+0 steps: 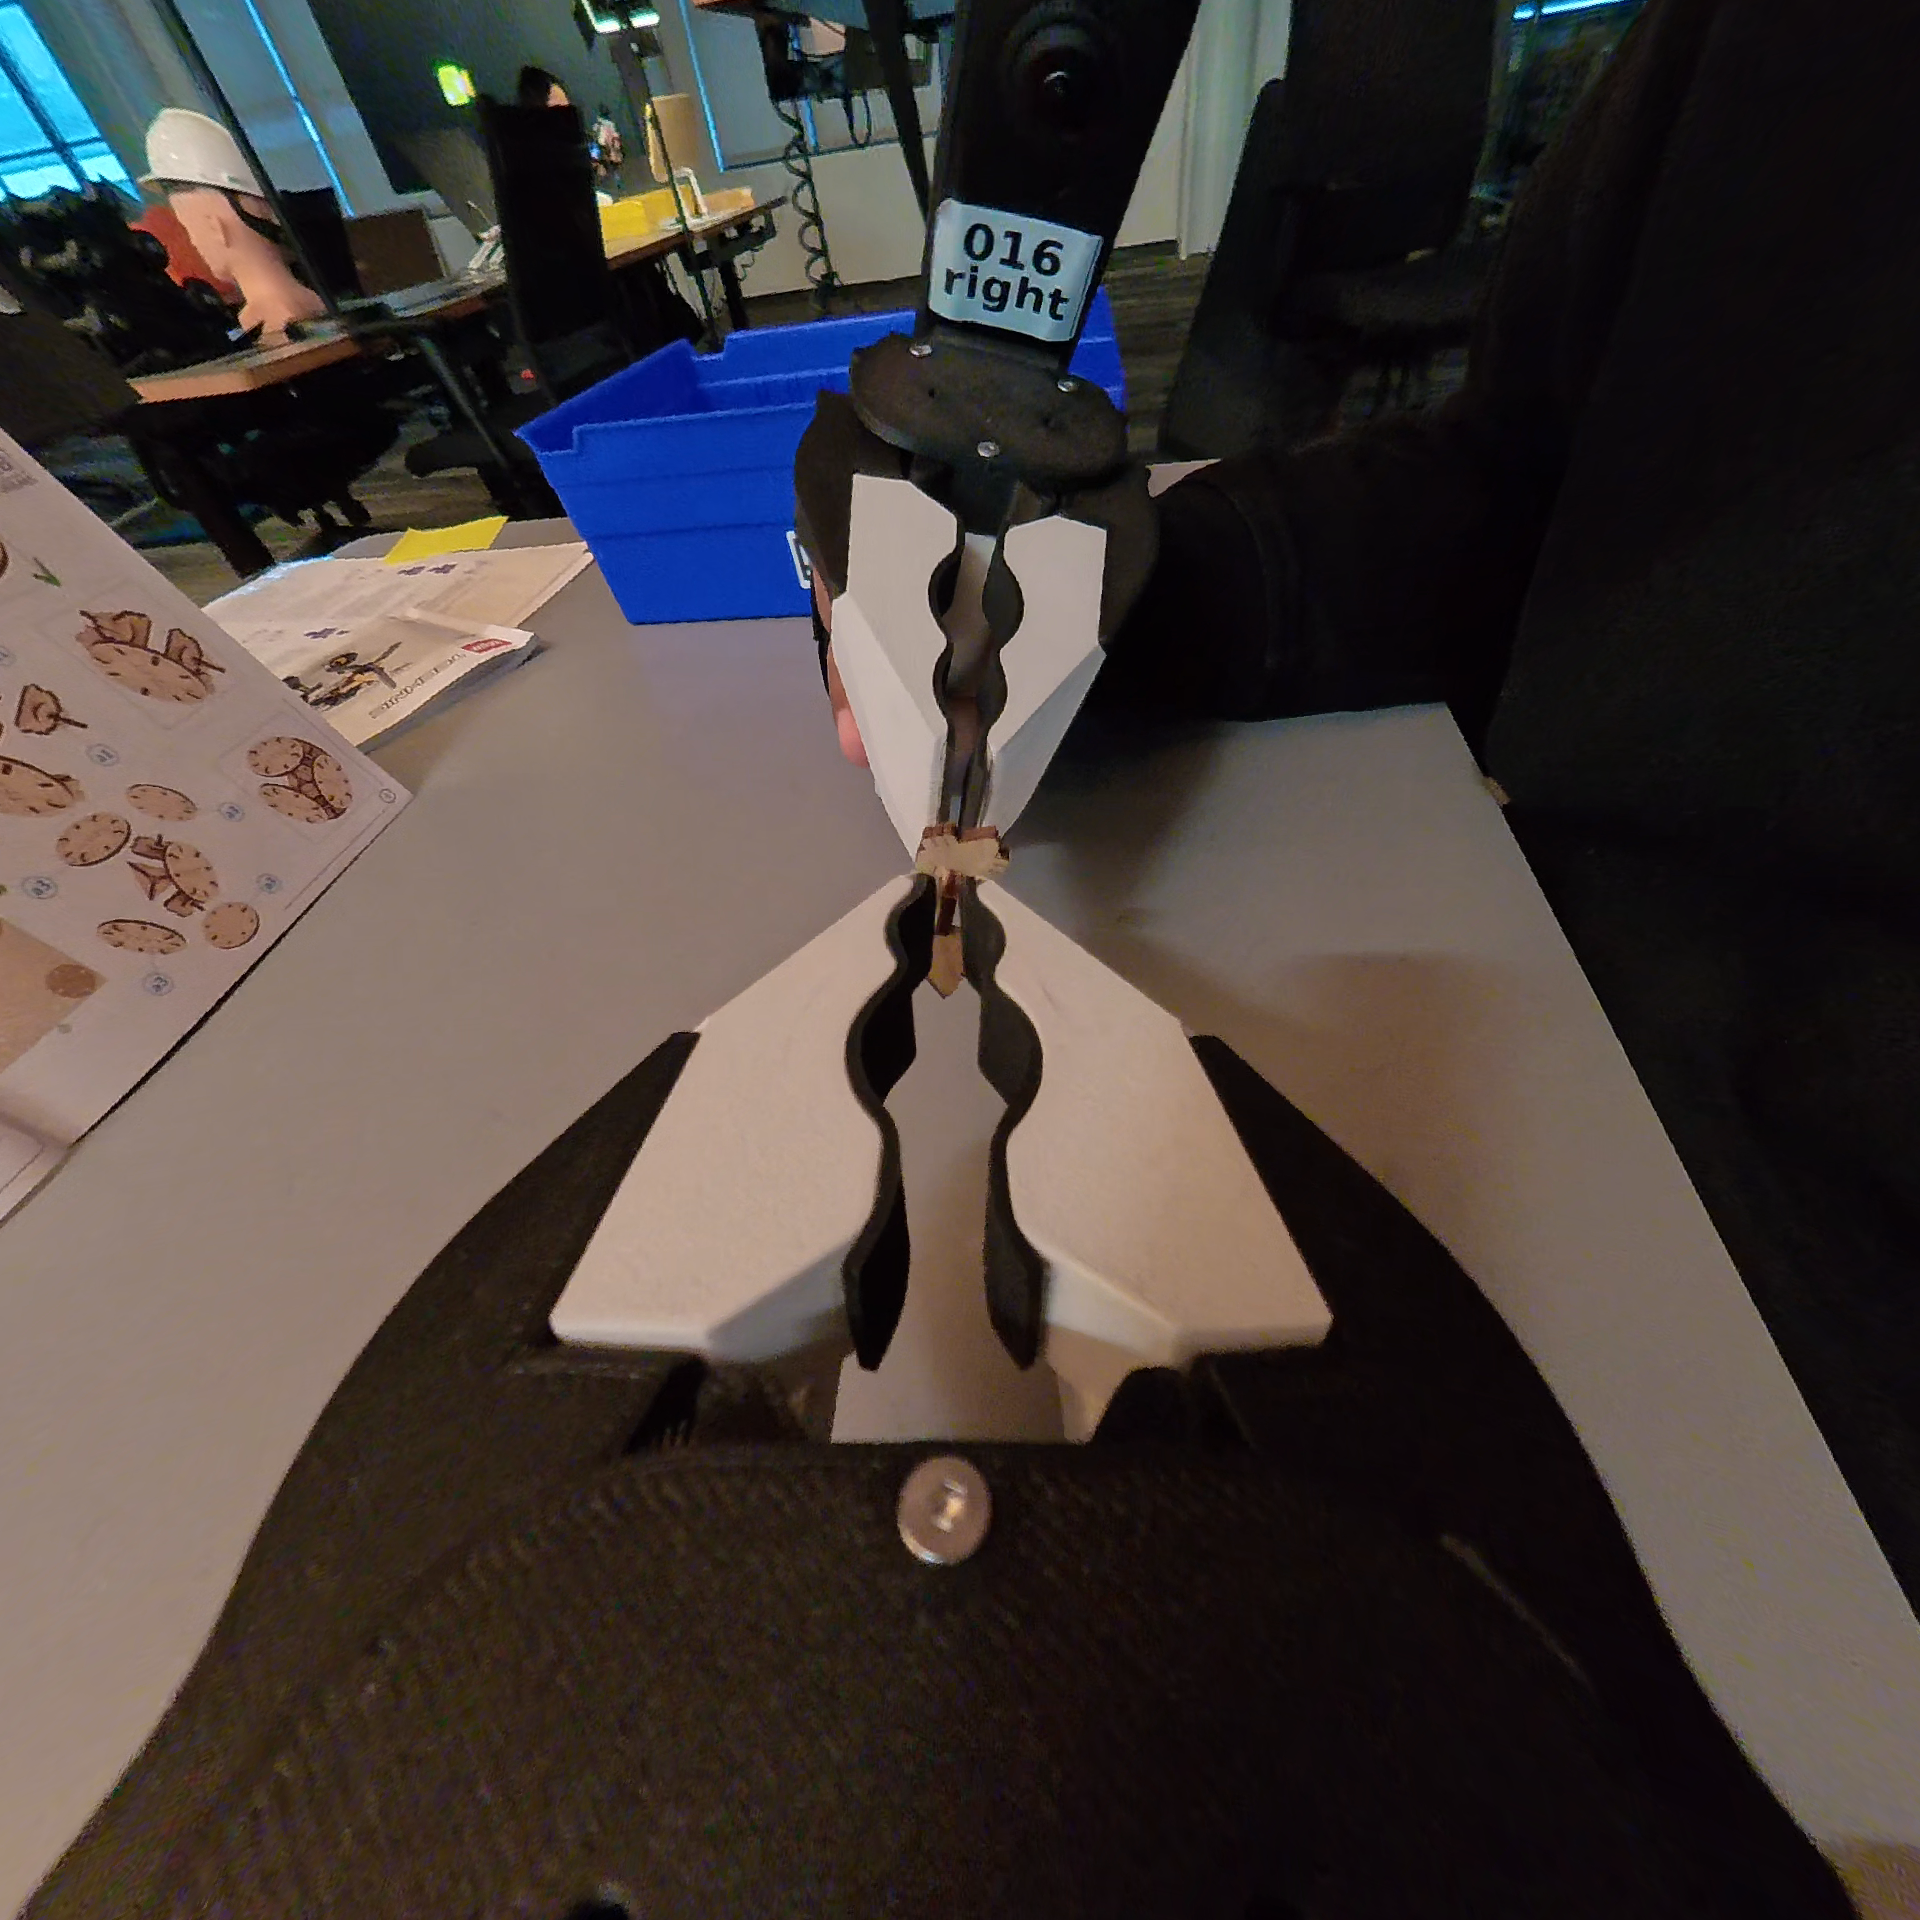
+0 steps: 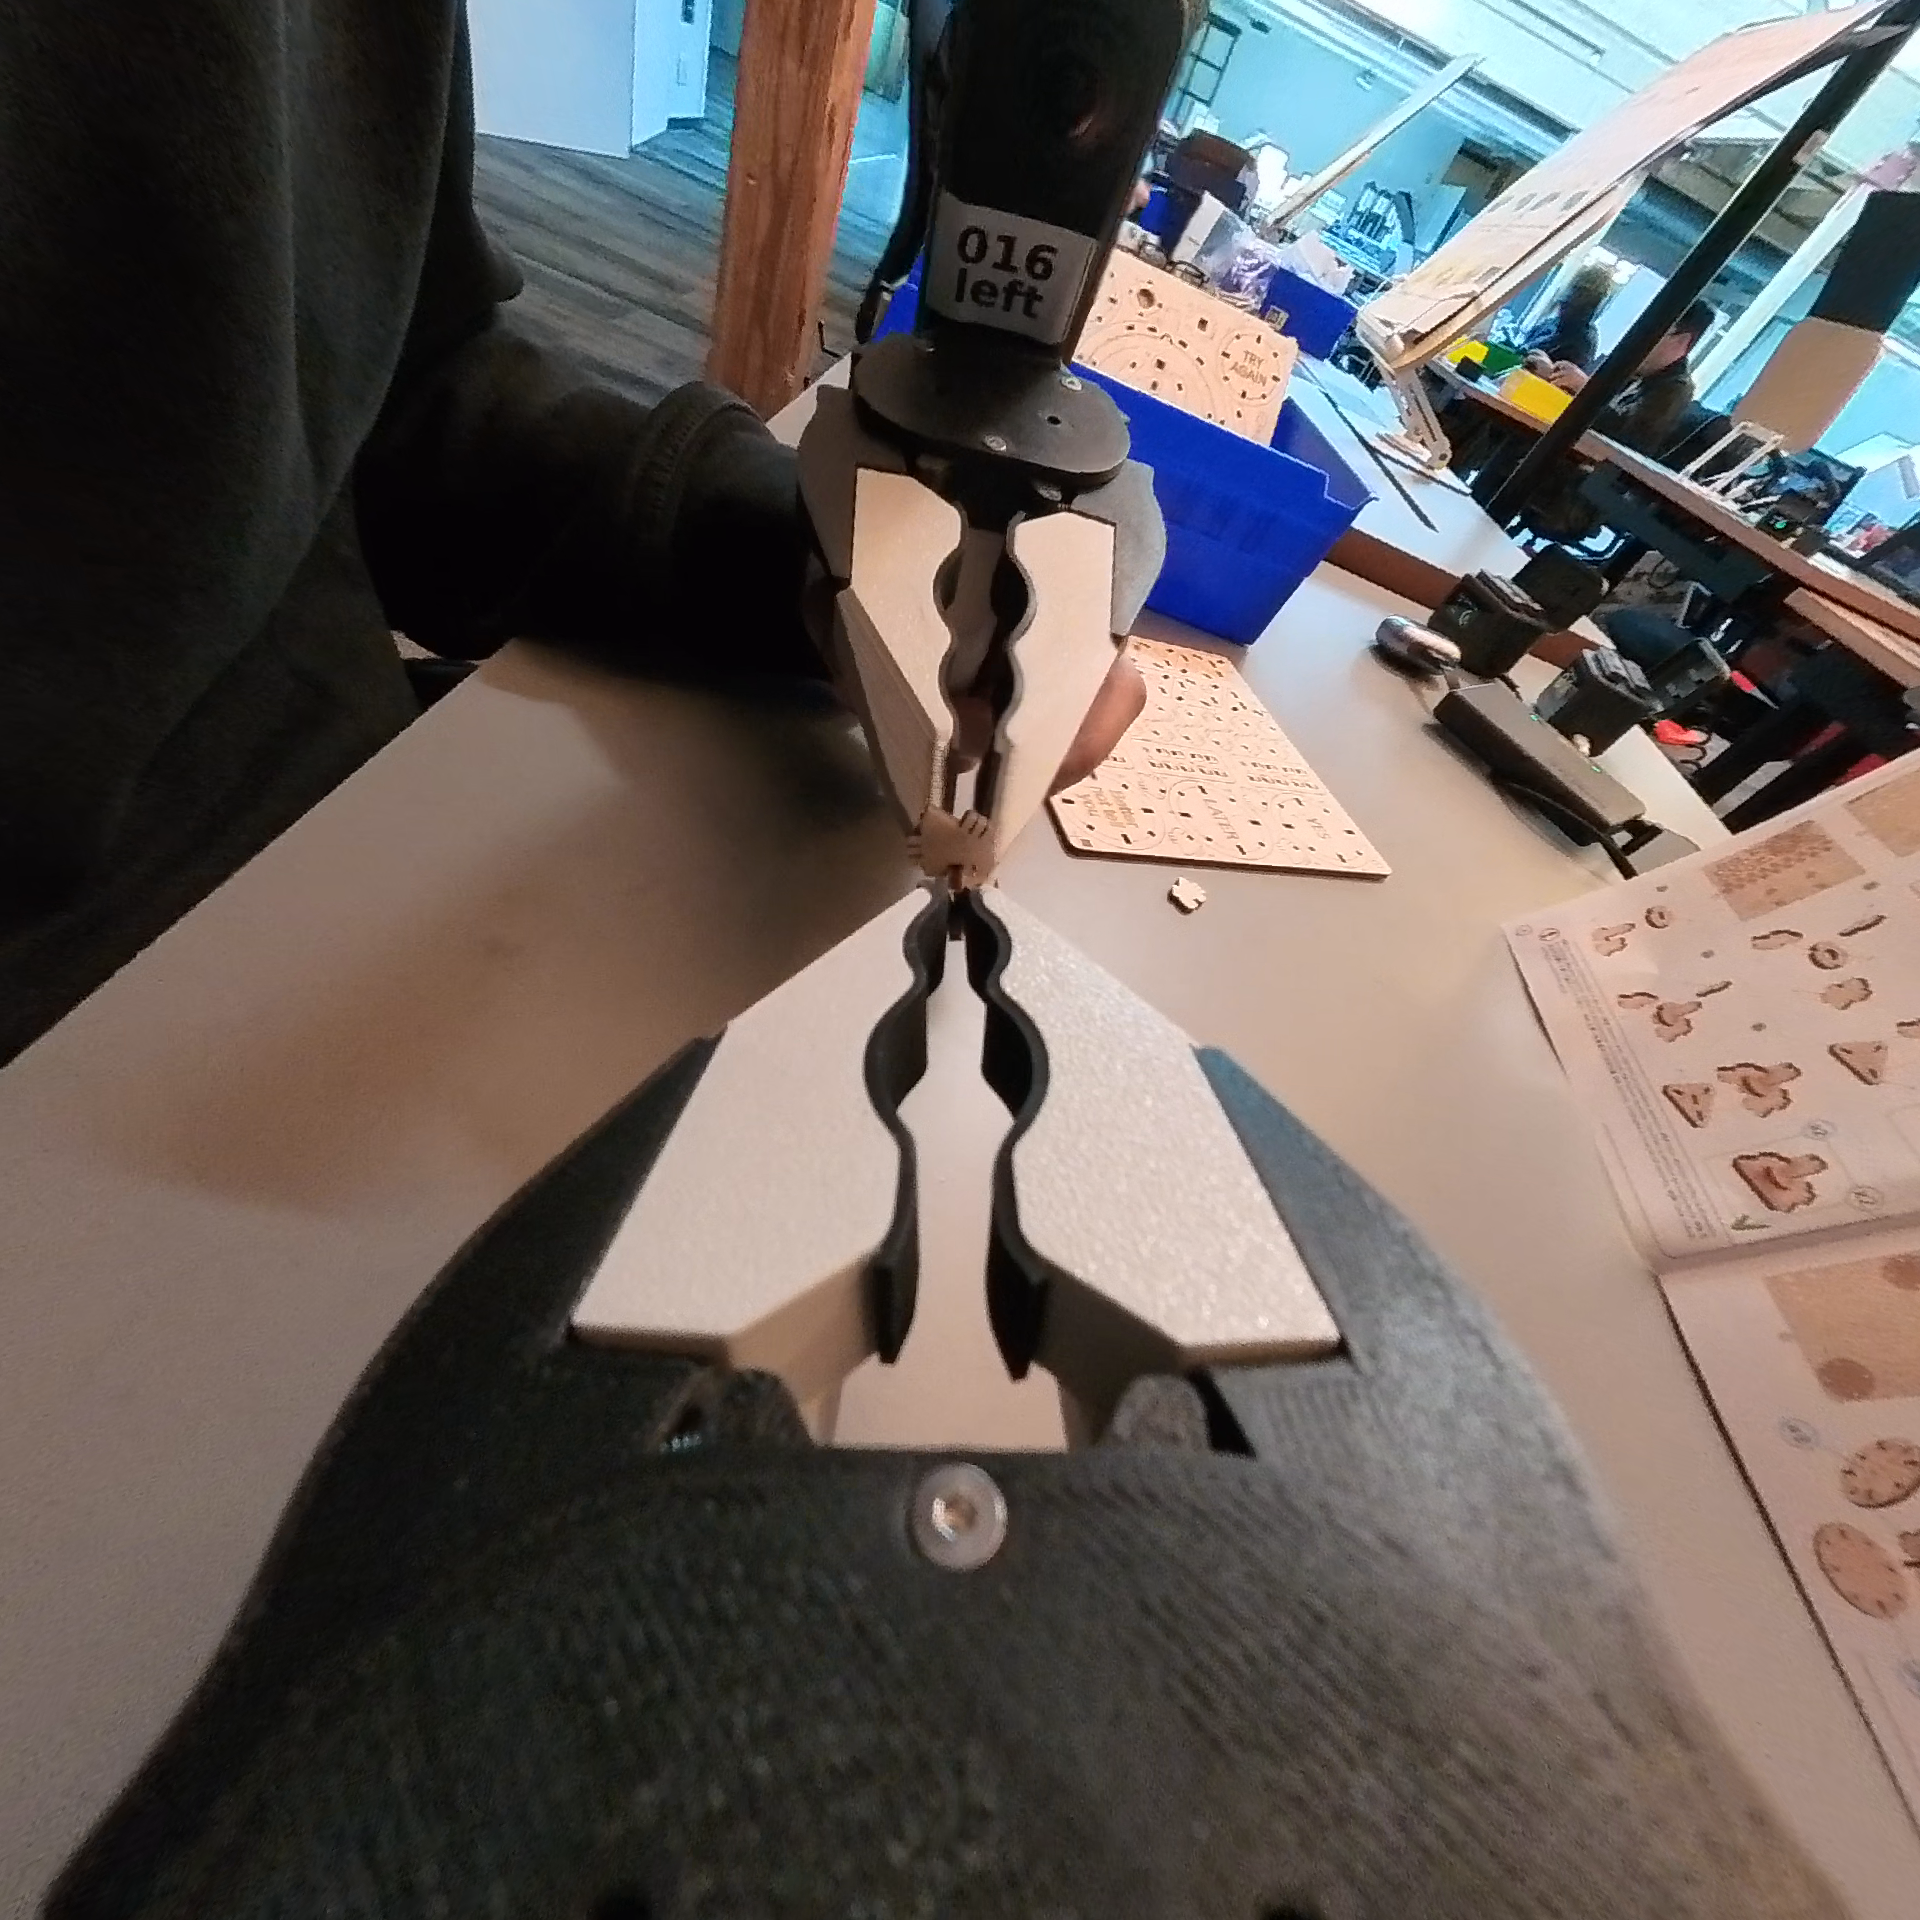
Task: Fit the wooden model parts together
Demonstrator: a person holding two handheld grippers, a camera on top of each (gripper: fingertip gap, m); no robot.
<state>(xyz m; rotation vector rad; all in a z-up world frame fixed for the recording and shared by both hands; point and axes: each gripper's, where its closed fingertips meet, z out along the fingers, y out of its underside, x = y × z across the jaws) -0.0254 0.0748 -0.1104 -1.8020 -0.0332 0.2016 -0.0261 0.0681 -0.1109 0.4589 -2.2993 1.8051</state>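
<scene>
While your left gripper pinches a thin pale wooden strip mid-frame, your right gripper clamps the small toothed wooden gear fitted onto it, above the grey table

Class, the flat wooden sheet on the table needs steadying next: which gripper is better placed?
Probably the left gripper: the wooden sheet lies just by it, farther from the right gripper. Both pinch small wooden pieces, though.

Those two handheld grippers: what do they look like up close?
Each gripper, left and right, has two white wedge-shaped fingers lined with wavy black pads, on a textured black body with a silver screw. Each black handle carries a pale printed label. Dark sleeves cover the arms.
</scene>
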